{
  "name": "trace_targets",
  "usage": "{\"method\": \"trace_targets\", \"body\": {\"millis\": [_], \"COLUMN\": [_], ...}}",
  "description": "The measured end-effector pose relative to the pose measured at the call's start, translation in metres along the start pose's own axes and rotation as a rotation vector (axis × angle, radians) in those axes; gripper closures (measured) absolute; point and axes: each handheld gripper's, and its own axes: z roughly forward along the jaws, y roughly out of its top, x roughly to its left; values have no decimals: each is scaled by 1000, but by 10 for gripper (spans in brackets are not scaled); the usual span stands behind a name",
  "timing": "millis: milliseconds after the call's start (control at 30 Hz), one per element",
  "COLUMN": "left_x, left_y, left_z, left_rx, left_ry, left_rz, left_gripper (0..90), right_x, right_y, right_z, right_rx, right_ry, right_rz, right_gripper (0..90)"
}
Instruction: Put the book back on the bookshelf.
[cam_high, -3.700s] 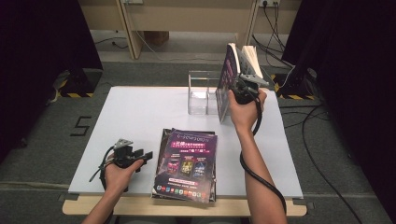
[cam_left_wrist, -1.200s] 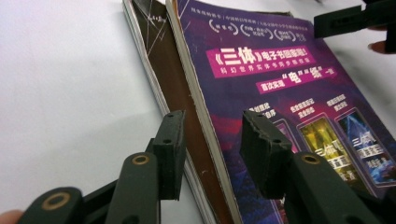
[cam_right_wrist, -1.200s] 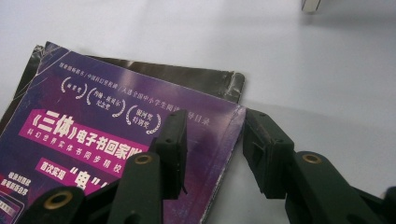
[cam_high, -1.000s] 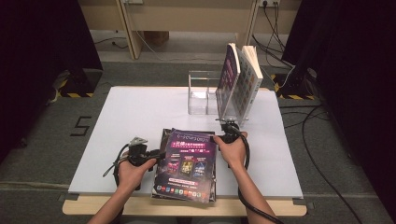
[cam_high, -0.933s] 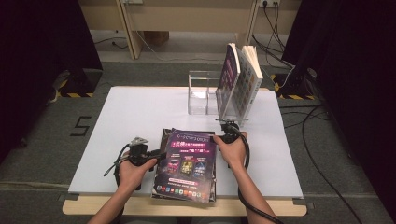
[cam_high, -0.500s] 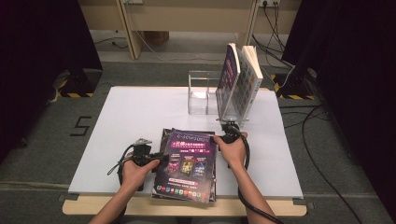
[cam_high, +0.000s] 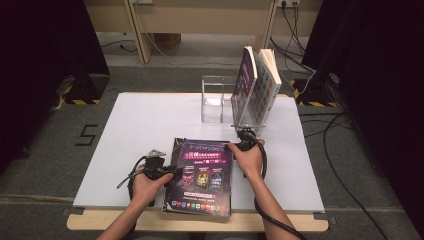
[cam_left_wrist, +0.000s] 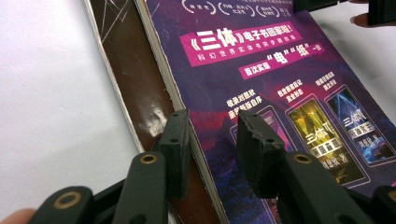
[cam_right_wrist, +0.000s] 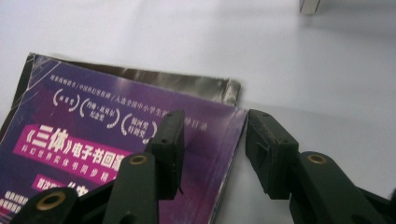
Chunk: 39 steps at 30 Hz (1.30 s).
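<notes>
The purple book (cam_high: 201, 176) is laid flat before the clear stand (cam_high: 219, 99), its long axis toward it. It is straddled unclamped by the closing left gripper (cam_left_wrist: 212, 140) and opening right gripper (cam_right_wrist: 214, 140).

2 books stand in 1 clear acrylic holder (cam_high: 218, 98): a purple one (cam_high: 243, 81) & a pale one (cam_high: 264, 85). 2 more lie stacked on 1 white table (cam_high: 140, 125): a purple-cover top book (cam_high: 202, 175) over a dark one (cam_left_wrist: 135, 79).
</notes>
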Motion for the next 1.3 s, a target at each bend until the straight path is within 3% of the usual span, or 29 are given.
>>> {"method": "trace_targets", "body": {"millis": [367, 700, 867, 933, 1300], "left_x": [-1, -5, -6, -7, -7], "left_y": [0, -1, -2, -2, -2], "left_z": [0, 1, 2, 2, 2], "left_rx": [1, -1, -2, -7, -8], "left_ry": [5, 12, 13, 13, 13], "left_rz": [11, 18, 21, 18, 16], "left_gripper": [641, 643, 646, 647, 646], "right_x": [-3, -3, -7, -8, -8], "right_y": [12, 9, 8, 7, 6], "right_z": [7, 5, 3, 3, 1], "right_rx": [14, 9, 11, 12, 14], "right_ry": [5, 9, 32, 28, 37], "right_rz": [-2, 11, 47, 32, 43], "right_gripper": [565, 561, 560, 560, 558]}}
